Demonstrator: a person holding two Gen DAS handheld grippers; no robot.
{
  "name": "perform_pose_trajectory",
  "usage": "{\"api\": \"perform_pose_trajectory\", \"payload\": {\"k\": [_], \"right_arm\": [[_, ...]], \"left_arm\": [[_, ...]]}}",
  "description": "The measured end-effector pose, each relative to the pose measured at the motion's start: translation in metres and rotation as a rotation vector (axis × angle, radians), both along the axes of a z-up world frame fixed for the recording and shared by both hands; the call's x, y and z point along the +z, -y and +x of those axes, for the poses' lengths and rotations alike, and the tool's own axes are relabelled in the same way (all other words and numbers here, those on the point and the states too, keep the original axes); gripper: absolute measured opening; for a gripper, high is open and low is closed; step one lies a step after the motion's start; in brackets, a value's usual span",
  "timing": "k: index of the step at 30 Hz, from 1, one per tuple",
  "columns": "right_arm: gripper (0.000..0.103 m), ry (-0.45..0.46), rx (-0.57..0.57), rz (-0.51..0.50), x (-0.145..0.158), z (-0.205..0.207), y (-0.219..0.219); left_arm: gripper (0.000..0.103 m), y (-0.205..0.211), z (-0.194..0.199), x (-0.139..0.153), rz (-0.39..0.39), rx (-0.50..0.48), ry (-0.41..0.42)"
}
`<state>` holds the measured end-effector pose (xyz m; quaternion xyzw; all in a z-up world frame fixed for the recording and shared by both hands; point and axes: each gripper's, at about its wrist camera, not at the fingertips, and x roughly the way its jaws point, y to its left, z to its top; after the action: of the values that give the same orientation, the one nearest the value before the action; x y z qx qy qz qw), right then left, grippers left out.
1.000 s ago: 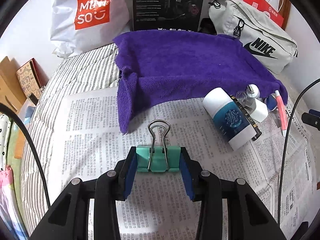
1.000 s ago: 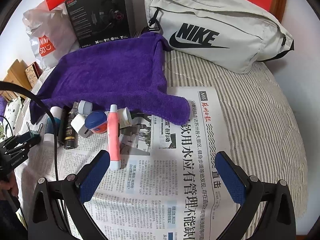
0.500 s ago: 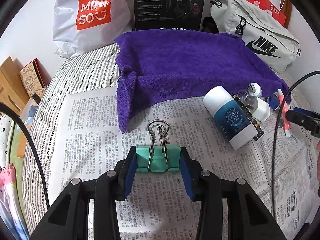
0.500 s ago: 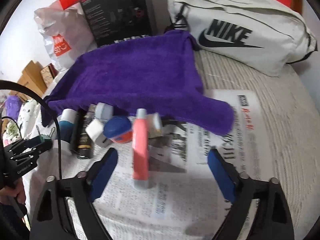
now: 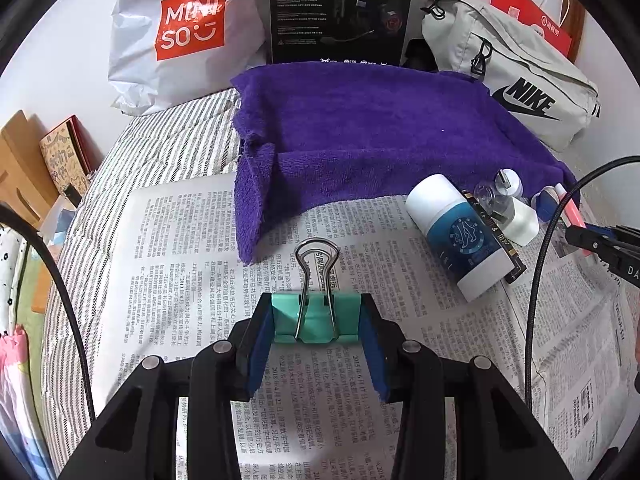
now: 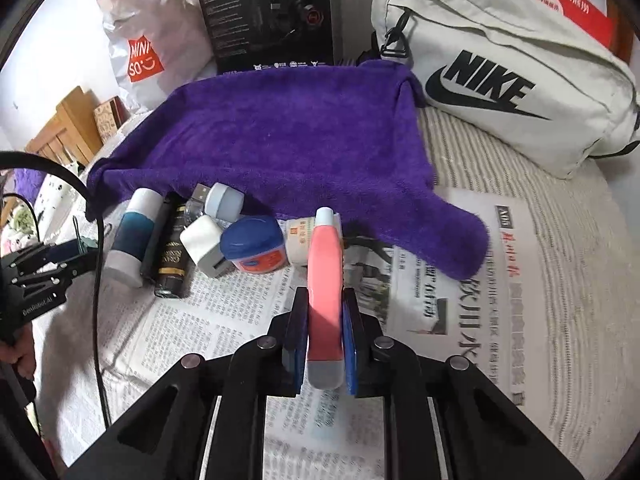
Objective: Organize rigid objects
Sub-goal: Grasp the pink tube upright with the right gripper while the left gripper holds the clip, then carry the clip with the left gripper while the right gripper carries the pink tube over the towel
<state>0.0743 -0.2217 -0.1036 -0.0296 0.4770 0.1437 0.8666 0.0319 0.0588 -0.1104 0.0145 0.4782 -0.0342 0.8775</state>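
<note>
My left gripper [image 5: 316,320] is shut on a teal binder clip [image 5: 316,317], held over the newspaper [image 5: 180,248]. My right gripper [image 6: 325,312] is shut on a pink tube [image 6: 325,280] with a pale blue cap, lying on the newspaper [image 6: 460,320]. Beyond it lies a cluster: a blue-and-white bottle [image 6: 130,236], a black tube [image 6: 172,256], a white charger cube [image 6: 204,244], a blue-lidded jar [image 6: 256,242] and a small white jar [image 6: 224,202]. The bottle [image 5: 460,232] and charger [image 5: 520,222] also show in the left wrist view. A purple towel [image 6: 288,148] lies behind them.
A grey Nike bag [image 6: 500,64], a black product box [image 6: 272,16] and a white Miniso bag [image 5: 180,36] stand along the back wall. The striped bedding [image 6: 560,200] lies under the newspaper. Wooden items [image 5: 24,168] sit at the left.
My right gripper moved forward and left to the pink tube and shut on it. My left gripper still holds the binder clip and has barely moved.
</note>
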Motion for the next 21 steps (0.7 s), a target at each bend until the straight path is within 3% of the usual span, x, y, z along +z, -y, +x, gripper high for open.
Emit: {"api": "perform_pose_trajectory", "payload": {"k": [12,21], "right_arm": [[0.015,0.014,0.002,-0.014,0.015,-0.012,0.007],[0.015,0.016,-0.01,0.018,0.024,-0.01,0.013]], "left_arm": [[0.039,0.0,-0.008,0.009,-0.026,0.002,-0.012],[0.039,0.0,-0.012,0.034,-0.039,-0.005,0.025]]}}
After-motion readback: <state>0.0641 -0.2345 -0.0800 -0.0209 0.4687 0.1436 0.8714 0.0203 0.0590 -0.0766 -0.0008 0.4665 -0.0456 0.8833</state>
